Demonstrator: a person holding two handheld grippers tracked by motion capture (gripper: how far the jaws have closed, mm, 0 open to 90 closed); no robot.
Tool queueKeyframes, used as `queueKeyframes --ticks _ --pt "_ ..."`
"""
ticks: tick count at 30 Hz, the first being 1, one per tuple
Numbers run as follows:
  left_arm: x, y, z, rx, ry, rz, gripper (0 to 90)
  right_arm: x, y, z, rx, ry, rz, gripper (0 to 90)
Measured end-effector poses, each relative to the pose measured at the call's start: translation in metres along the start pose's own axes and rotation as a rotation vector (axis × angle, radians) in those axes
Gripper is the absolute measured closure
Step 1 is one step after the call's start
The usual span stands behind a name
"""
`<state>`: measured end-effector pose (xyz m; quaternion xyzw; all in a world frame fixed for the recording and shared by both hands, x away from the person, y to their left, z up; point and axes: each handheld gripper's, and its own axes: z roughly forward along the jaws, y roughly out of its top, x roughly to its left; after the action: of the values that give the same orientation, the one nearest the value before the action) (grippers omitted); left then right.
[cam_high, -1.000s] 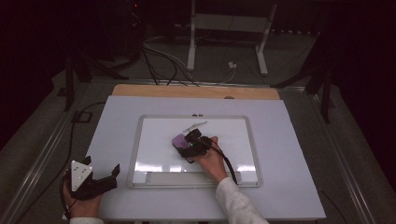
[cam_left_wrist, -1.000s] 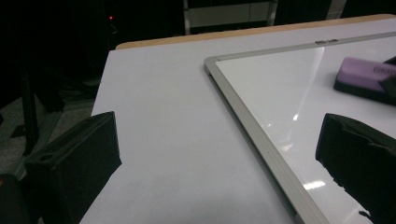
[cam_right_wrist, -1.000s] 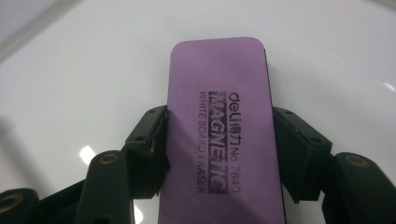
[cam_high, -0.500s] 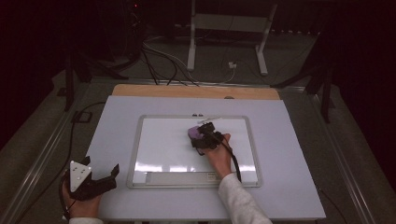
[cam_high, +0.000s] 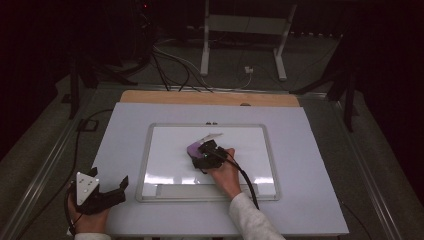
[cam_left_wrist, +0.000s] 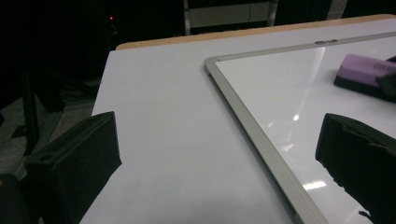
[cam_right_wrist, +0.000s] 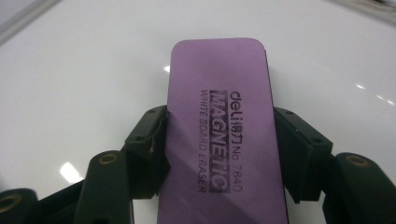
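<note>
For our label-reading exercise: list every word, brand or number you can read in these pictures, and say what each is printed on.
All print is on the purple eraser, held in the right gripper over the whiteboard:
"deli" followed by Chinese characters I cannot make out
"No 7840", the last digit faint
"MAGNETIC"
"WHITE BOARD ERASER"
From the high view and the left gripper view the print is too small to read.

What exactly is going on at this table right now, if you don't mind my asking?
A person is working with a handheld gripper in each hand. The right gripper is clamped on the long sides of a purple magnetic whiteboard eraser, holding it on the whiteboard that lies flat on the table. The board's surface looks clean where it is visible. The left gripper rests open near the table's front left corner, holding nothing.
</note>
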<state>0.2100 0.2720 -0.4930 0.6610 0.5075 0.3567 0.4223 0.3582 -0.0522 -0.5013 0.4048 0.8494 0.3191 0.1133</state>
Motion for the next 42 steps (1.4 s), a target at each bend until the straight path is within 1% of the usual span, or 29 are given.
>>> queueKeyframes --ticks 1,2,4,5,7,8,10,13,15,20,22,23,26,30,36,42 --pt "0.000 0.000 0.000 0.000 0.000 0.000 0.6 0.003 0.000 0.000 0.004 0.026 -0.027 40.7" --pt "0.000 0.000 0.000 0.000 0.000 0.002 0.6 0.004 0.000 0.000 0.009 0.028 -0.050 40.7" --pt "0.000 0.000 0.000 0.000 0.001 0.002 0.6 -0.001 0.001 0.001 0.010 0.065 -0.039 40.7" --pt "0.000 0.000 0.000 0.000 0.001 0.001 0.6 -0.005 0.001 0.001 0.009 0.076 -0.024 40.7" --pt "0.000 0.000 0.000 0.001 0.002 -0.002 0.6 -0.013 0.001 0.001 0.009 0.027 0.001 40.7" --pt "0.000 0.000 0.000 0.001 0.003 -0.003 0.6 -0.019 0.001 0.001 0.007 0.006 0.029 40.7" --pt "0.001 0.000 0.000 0.000 0.001 -0.002 0.6 -0.030 0.001 -0.001 0.007 -0.054 0.091 40.8" --pt "0.001 -0.001 0.000 0.001 0.001 -0.005 0.6 -0.045 -0.001 -0.005 0.006 -0.121 0.178 40.8" --pt "0.001 -0.001 0.000 0.001 0.001 -0.005 0.6 -0.052 -0.003 -0.007 0.009 -0.145 0.209 40.8" --pt "0.001 -0.001 0.000 0.002 0.000 -0.005 0.6 -0.064 -0.007 -0.013 0.017 -0.193 0.263 40.8" --pt "0.001 -0.001 0.001 0.002 0.001 -0.006 0.6 -0.067 -0.008 -0.016 0.019 -0.215 0.272 40.9" --pt "0.001 -0.001 0.001 0.003 0.001 -0.006 0.6 -0.068 -0.010 -0.018 0.013 -0.217 0.278 40.9" --pt "0.001 -0.001 0.001 0.006 0.001 -0.002 0.6 -0.070 -0.013 -0.025 -0.010 -0.217 0.285 40.9" --pt "0.001 0.000 0.000 0.002 0.002 -0.003 0.6 -0.070 -0.015 -0.033 -0.028 -0.216 0.279 40.9" --pt "0.001 0.000 0.001 0.003 0.001 -0.003 0.6 -0.070 -0.019 -0.042 -0.044 -0.213 0.270 40.9" --pt "0.001 0.000 0.000 0.003 0.002 -0.002 0.6 -0.076 -0.024 -0.051 -0.052 -0.220 0.268 40.9"
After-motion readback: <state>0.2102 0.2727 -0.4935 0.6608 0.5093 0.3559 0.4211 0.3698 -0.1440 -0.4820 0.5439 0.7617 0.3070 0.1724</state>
